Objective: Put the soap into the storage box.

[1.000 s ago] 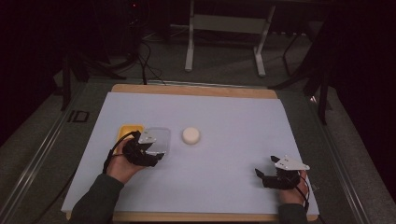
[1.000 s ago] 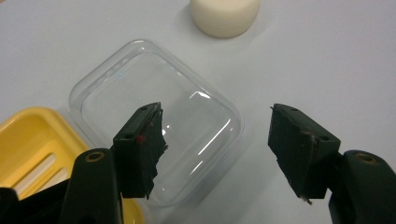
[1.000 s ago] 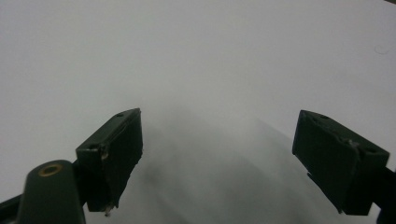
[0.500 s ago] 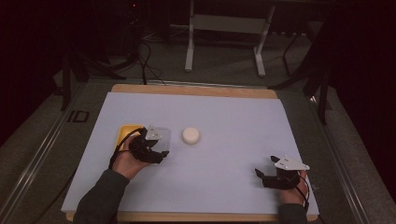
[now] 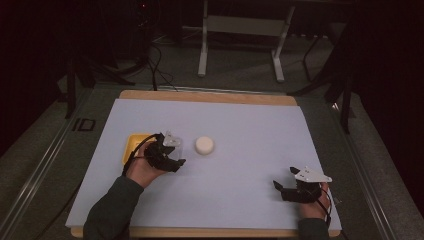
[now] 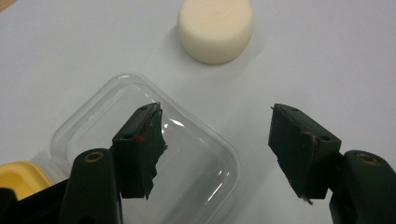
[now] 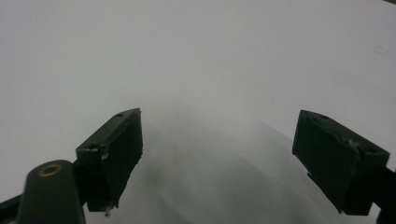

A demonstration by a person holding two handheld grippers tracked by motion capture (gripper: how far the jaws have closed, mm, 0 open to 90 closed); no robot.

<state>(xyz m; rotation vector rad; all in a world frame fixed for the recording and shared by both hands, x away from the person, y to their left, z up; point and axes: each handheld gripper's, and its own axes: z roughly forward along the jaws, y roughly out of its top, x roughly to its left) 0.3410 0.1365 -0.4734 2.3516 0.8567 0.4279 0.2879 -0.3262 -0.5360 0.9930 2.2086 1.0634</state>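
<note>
While looking from high view: dim room, grey floor, metal stand (image 5: 202, 50) well behind white puck (image 5: 204, 144). Pale sheet (image 5: 240, 115) covers wooden board (image 5: 210, 95). Left gripper (image 5: 172, 155) just left of puck, yellow tray (image 5: 134, 145) further left. Right gripper (image 5: 285, 189) well apart from puck, near front edge.

Left gripper view: clear plastic tub (image 6: 196, 172), glossy, rounded corners, lying near puck. Jaws spread, one over tub, other outside, not pinching it.

Right gripper view: jaws wide apart over bare sheet, holding nothing.
</note>
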